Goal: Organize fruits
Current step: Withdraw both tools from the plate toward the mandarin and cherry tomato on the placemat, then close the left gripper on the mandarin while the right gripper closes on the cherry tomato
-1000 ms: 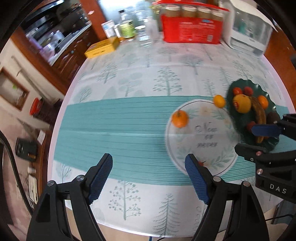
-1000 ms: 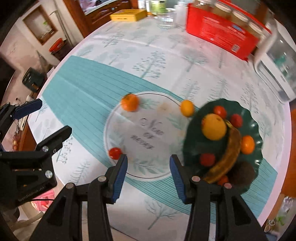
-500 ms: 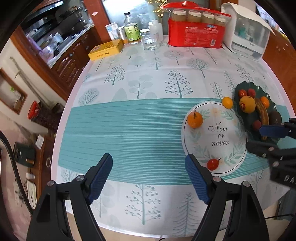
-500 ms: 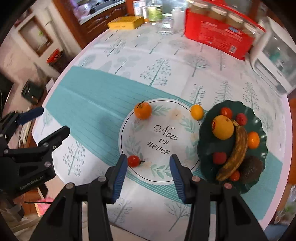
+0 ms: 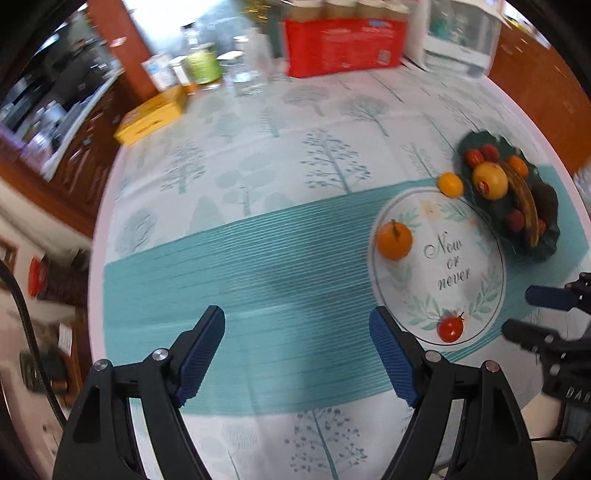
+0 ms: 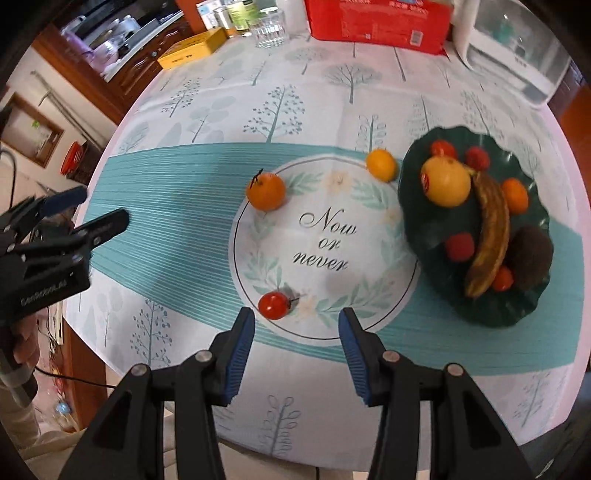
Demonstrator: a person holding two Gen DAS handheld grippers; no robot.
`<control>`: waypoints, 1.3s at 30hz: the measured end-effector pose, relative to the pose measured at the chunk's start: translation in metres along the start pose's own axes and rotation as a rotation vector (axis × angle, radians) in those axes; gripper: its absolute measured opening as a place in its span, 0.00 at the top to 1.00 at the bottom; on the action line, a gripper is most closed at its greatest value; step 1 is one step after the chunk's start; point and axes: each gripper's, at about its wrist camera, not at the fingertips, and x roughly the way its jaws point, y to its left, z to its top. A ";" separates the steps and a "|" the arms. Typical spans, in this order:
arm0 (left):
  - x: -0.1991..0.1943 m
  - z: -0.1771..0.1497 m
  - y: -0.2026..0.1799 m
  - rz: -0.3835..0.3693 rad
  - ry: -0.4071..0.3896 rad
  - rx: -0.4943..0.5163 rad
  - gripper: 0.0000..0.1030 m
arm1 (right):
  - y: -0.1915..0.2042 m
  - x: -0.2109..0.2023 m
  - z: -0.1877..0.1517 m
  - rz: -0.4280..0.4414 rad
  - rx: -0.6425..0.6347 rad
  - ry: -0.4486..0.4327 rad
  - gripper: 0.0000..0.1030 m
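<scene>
A dark green plate (image 6: 436, 236) on the right holds a yellow apple (image 6: 447, 181), a banana (image 6: 489, 236), a brown avocado (image 6: 530, 251) and several small red and orange fruits. Loose on the cloth lie an orange tangerine (image 6: 266, 191), a small yellow-orange fruit (image 6: 381, 164) and a red tomato (image 6: 274, 305). My right gripper (image 6: 297, 326) is open and empty, just short of the tomato. My left gripper (image 5: 297, 330) is open and empty over the teal stripe, left of the tomato (image 5: 450, 329) and tangerine (image 5: 393, 240). The plate also shows in the left wrist view (image 5: 541, 243).
The round table has a tree-print cloth (image 6: 288, 110). At the back stand a red box of jars (image 6: 376, 18), a white appliance (image 6: 517, 48), a glass (image 6: 270, 31), bottles and a yellow box (image 6: 192, 48). The table edge is close below both grippers.
Both grippers have moved in lower and closer to the table; the fruit looks larger. The right gripper has come nearer the tomato. Both stay open. No fruit has moved.
</scene>
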 end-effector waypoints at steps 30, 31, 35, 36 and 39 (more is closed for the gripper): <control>0.099 0.066 -0.069 -0.203 0.041 0.192 0.23 | 0.028 0.080 -0.012 -0.061 0.160 -0.007 0.61; 0.101 0.066 -0.069 -0.205 0.039 0.189 0.23 | 0.028 0.081 -0.011 -0.064 0.158 -0.009 0.62; 0.106 0.067 -0.073 -0.214 0.037 0.188 0.30 | 0.030 0.084 -0.009 -0.077 0.149 -0.025 0.73; 0.107 0.067 -0.074 -0.219 0.039 0.185 0.31 | 0.030 0.083 -0.008 -0.079 0.148 -0.030 0.73; 0.111 0.067 -0.077 -0.243 0.048 0.183 0.44 | 0.028 0.083 -0.007 -0.088 0.153 -0.048 0.73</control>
